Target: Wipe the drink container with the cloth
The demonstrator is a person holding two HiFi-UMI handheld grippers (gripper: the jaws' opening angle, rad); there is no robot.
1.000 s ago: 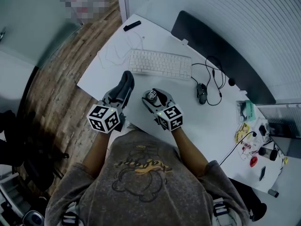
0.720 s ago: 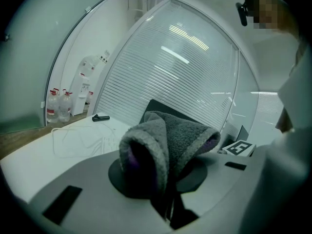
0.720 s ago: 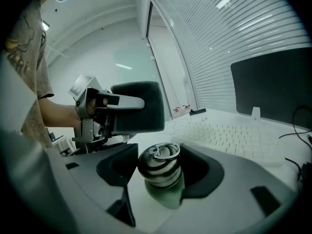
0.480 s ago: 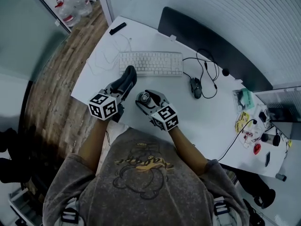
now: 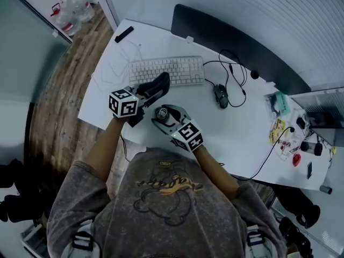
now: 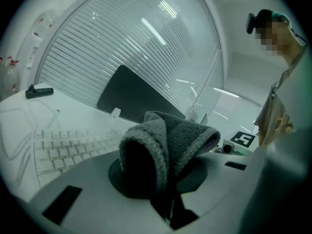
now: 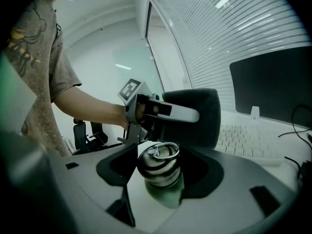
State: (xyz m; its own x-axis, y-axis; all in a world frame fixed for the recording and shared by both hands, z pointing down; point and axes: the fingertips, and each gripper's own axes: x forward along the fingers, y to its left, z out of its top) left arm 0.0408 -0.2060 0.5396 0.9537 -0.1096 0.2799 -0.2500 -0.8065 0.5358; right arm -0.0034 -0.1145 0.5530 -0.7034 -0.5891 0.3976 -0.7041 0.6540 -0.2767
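**Clerk:** Start at the left. What stands there?

**Inspector:** Water jugs [image 5: 67, 12] on the wooden floor, off the desk [image 5: 236, 128]. A small black bar [image 5: 124, 34] lies on the desk's far left corner.

**Clerk:** The left gripper?

**Inspector:** The left gripper [image 5: 156, 87] reaches over the near edge of the keyboard [image 5: 166, 70]. Its jaws are drawn nearly together, pinching a folded grey cloth [image 6: 165, 145]. The cloth bulges out past the tips.

**Clerk:** And the right?

**Inspector:** The right gripper [image 5: 163, 113] sits just beside the left one, nearer the person. Its jaws stand fairly wide, pads clasped on either side of the drink container [image 7: 158, 167]. This is a green bottle with a metal cap and ring, held upright. Whether its base rests on the desk cannot be told.

**Clerk:** Is the cloth on the container?

**Inspector:** The cloth hangs just beyond the cap. Contact cannot be confirmed.

**Clerk:** Further right?

**Inspector:** A wired mouse [image 5: 221, 95], a dark monitor [image 5: 231, 42] behind it, and small clutter at the far right edge.
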